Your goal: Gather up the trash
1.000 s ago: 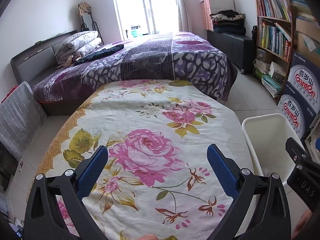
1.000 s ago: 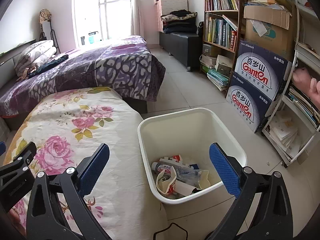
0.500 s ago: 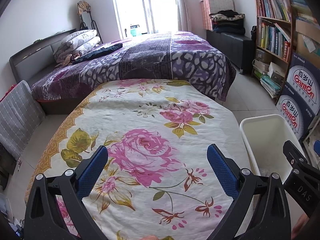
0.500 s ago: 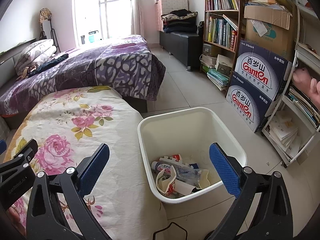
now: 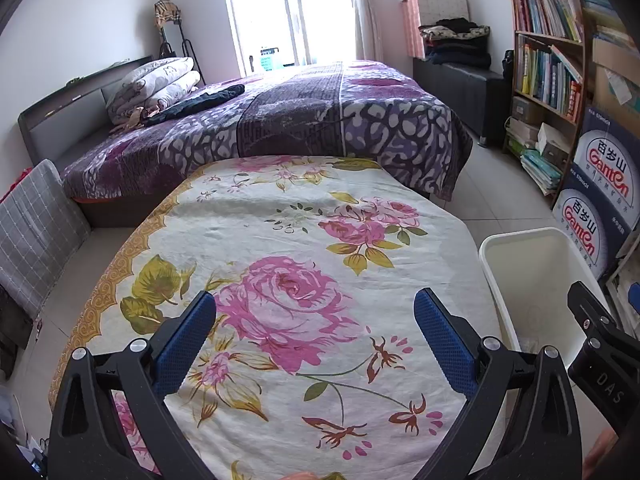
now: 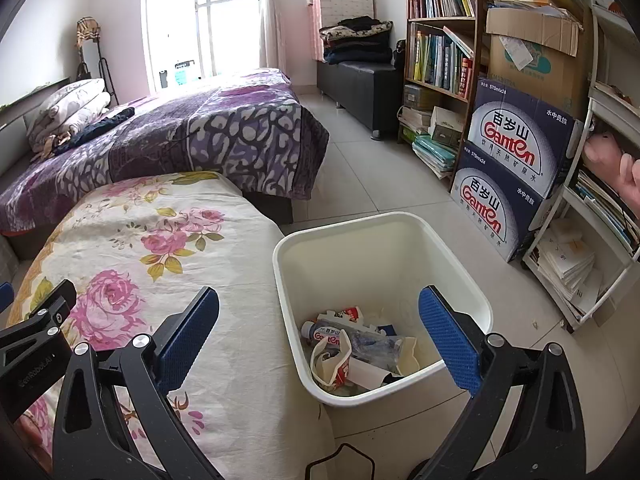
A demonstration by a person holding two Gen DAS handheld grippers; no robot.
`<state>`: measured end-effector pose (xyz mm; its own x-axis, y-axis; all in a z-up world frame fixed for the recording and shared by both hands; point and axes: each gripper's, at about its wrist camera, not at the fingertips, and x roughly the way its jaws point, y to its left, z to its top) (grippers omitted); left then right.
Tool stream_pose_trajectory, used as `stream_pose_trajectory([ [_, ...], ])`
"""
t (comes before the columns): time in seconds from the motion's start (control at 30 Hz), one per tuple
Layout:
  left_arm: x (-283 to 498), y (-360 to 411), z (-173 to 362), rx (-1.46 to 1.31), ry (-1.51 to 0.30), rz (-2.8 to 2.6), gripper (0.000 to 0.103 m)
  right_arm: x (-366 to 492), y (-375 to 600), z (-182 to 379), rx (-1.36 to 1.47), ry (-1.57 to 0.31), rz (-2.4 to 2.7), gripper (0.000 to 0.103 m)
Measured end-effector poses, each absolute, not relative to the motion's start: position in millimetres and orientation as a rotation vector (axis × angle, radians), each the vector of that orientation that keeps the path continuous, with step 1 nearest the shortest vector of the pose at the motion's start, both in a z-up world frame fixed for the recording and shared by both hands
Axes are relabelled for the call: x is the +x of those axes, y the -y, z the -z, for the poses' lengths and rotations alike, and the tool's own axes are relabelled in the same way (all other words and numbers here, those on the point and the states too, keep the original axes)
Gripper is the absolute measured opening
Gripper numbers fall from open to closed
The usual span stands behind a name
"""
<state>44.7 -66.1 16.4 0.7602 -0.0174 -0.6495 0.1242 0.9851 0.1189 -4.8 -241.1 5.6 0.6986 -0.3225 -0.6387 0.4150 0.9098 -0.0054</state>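
Both tools idle, nothing gripped. Left gripper (image 5: pixel 314 312) hovers over the floral cloth (image 5: pixel 304 248), jaws spread wide, empty. Right gripper (image 6: pixel 318 312) hangs above the near rim of the white bin (image 6: pixel 384 220), jaws equally wide, empty.

Trash location: all visible pieces lie in the bottom of the bin, namely a crushed water bottle (image 6: pixel 352 338), a flattened paper cup (image 6: pixel 334 360) and some white scraps. No loose trash shows on the cloth or on the tiled floor (image 6: pixel 360 160) in either view (small speck on the floor near the white shelf unit, too small to identify).

Judgement on the step: collection looks complete or nearly so; this is a check pass. To do it well, sweep both cameras slowly along the cloth edges and the gap between table and bin, keeping the jaws wide so the fingers do not mask the surface.

Surface: cloth is soft and wrinkled, draped over its support; a pinch on it would likely drag fabric.

Room: purple bed (image 5: pixel 280 120) beyond, bookshelf (image 6: pixel 436 40) and stacked Ganten cartons (image 6: pixel 512 160) on the right.
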Motion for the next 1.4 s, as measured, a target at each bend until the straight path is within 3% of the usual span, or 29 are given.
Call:
stream_pose_trajectory([
  [0.93,44.5,68.1,-14.0,0.159,-0.700,0.095,0.096,-6.0,244.3,-3.0,0.148,-0.691,0.418,0.096],
  [1.4,43.8,68.5,-11.8,0.152,-0.699,0.128,0.091,-9.2,244.8,1.2,0.148,-0.697,0.416,0.096],
])
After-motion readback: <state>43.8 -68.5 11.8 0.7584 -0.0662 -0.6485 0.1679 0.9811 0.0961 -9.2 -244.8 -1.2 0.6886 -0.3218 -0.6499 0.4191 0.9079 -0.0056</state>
